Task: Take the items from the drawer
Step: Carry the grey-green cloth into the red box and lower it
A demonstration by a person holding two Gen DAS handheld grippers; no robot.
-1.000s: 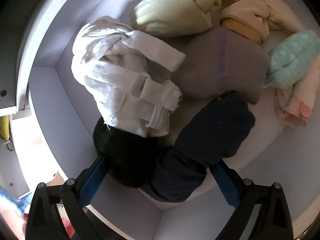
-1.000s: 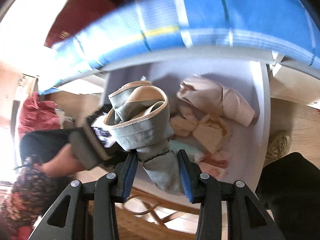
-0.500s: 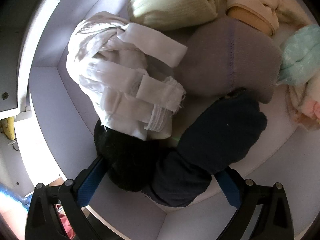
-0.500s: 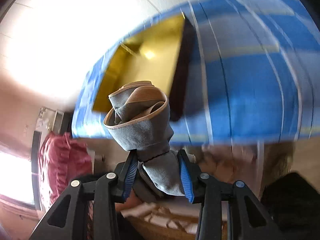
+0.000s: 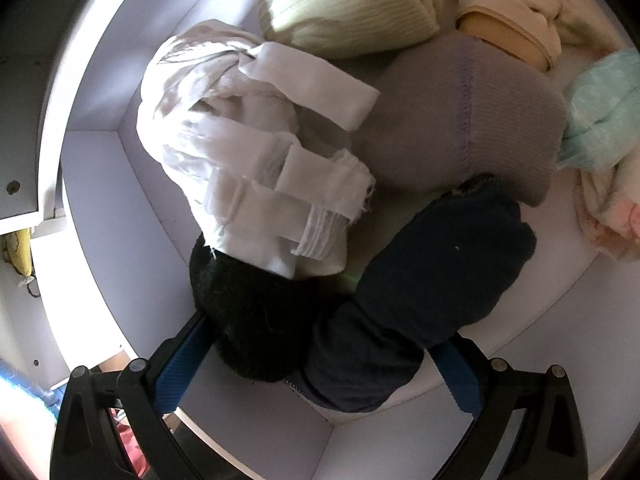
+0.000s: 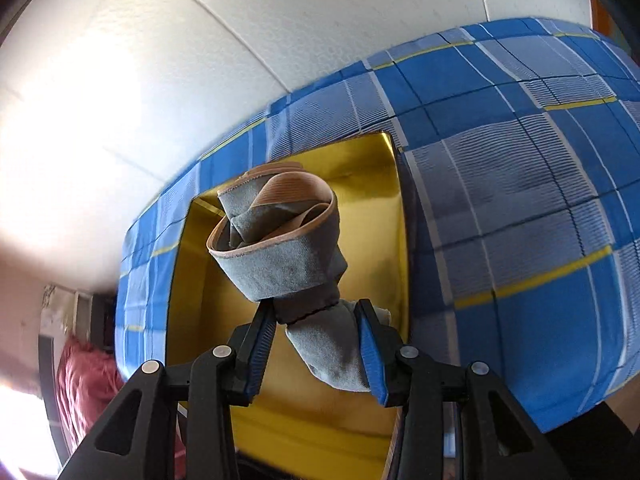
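Note:
The white drawer (image 5: 100, 208) holds rolled clothes: a white bundle (image 5: 248, 168), a mauve-grey one (image 5: 460, 128), a cream ribbed one (image 5: 352, 8), a black one (image 5: 248, 312) and a navy one (image 5: 432, 280). My left gripper (image 5: 320, 332) points down into the drawer's near corner. It is open wide, with the black and navy bundles between its blue pads. My right gripper (image 6: 315, 307) is shut on a grey rolled garment (image 6: 288, 256) with a tan band. It holds the garment in the air in front of an open yellow box (image 6: 372, 216).
The yellow box sits on a blue plaid cover (image 6: 520, 200) beneath a white wall. Peach (image 5: 516, 28), mint (image 5: 600, 112) and pale pink (image 5: 608, 216) bundles fill the drawer's right side. A red cloth (image 6: 88, 384) lies at the lower left of the right wrist view.
My right gripper carried the grey garment up and away from the drawer to in front of the yellow box. The left gripper has barely shifted over the dark bundles.

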